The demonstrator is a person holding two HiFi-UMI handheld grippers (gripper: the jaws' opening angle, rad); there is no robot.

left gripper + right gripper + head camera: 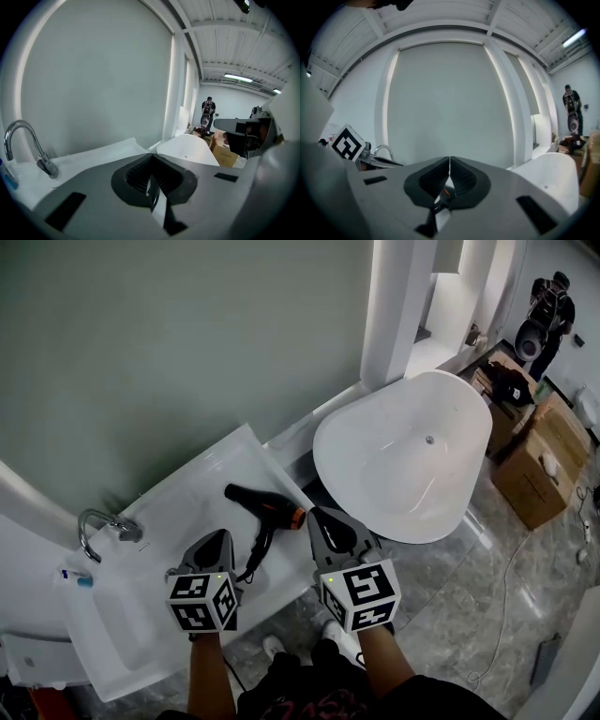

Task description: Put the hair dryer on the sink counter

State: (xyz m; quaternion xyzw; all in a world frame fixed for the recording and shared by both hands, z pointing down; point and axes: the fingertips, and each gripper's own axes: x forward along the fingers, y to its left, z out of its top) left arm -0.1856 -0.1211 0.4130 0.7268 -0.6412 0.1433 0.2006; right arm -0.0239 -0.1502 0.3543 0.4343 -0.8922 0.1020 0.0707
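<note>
White worktop (208, 468) with black hair dryer (263, 506) lying flat; near it, left hand-held gripper (224, 534) and right hand-held gripper (316, 514), both pressed together, empty.

White sink counter (230, 451), set against a grey-green wall.
Black hair dryer (262, 504) with an orange band lies flat on the counter's right half, cord trailing toward the front edge. Basin (122, 615) sunk in the left half, chrome faucet (98, 524) at its back rim. Small blue-tipped item (77, 578) at far left.
</note>
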